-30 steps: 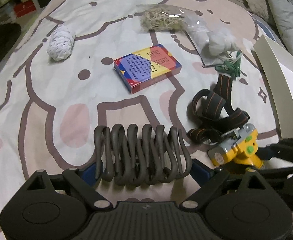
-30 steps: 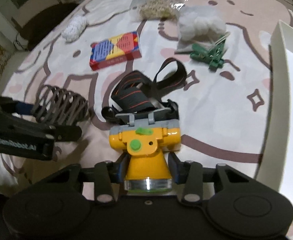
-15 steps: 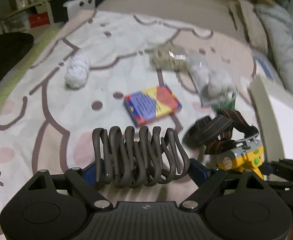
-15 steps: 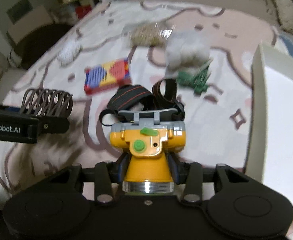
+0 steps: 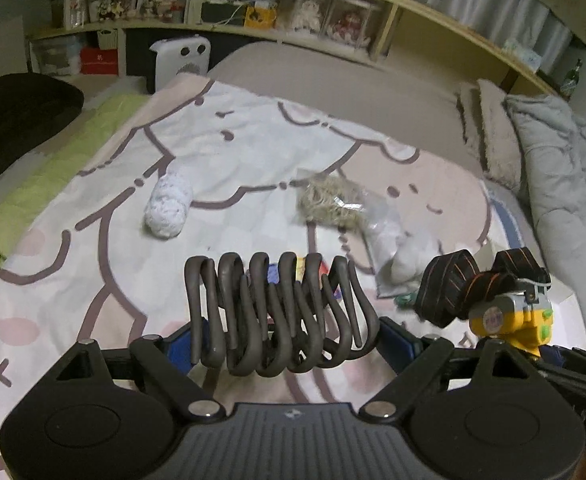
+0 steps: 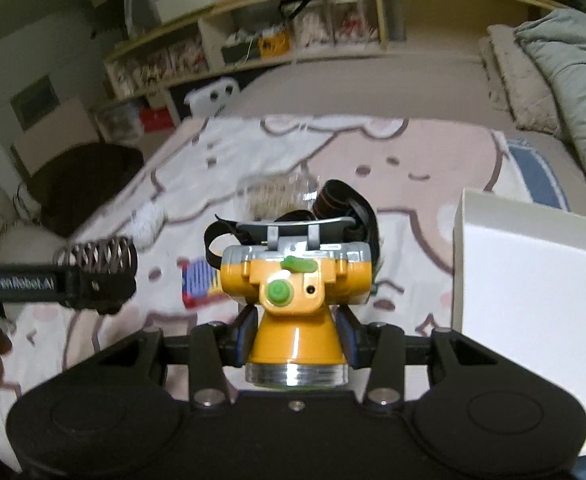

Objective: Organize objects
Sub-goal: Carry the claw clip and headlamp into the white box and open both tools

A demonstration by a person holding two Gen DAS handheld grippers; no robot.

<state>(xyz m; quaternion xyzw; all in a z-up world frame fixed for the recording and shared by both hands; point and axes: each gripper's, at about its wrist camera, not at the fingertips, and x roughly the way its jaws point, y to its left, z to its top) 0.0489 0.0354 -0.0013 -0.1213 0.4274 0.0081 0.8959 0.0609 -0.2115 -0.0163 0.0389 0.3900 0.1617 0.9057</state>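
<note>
1. the left gripper (image 5: 285, 340) is clamped on a bundle of grey s-hooks (image 5: 281, 312), its blue pads pressing either end of the row; the bundle is off the bed.
2. the right gripper (image 6: 297, 330) is closed on the orange cone of a yellow headlamp (image 6: 295, 292), lens end toward the camera, black striped strap (image 6: 341, 200) bunched behind it at 12 o'clock.
3. from the left wrist view, the headlamp sits at 3 o'clock of the hooks, clear of the cartoon-print blanket (image 5: 93, 280).
4. on the blanket: a white yarn ball (image 5: 169, 208) at 11 o'clock of the hooks, a bag of tan rubber bands (image 5: 329, 204) at 12 to 1 o'clock, a clear bag of white cotton (image 5: 405, 252) at 2 o'clock.
5. a coloured box (image 6: 199, 284) lies partly hidden behind the hooks and the headlamp.
6. a white box (image 6: 533, 300) stands at 3 o'clock of the headlamp.
</note>
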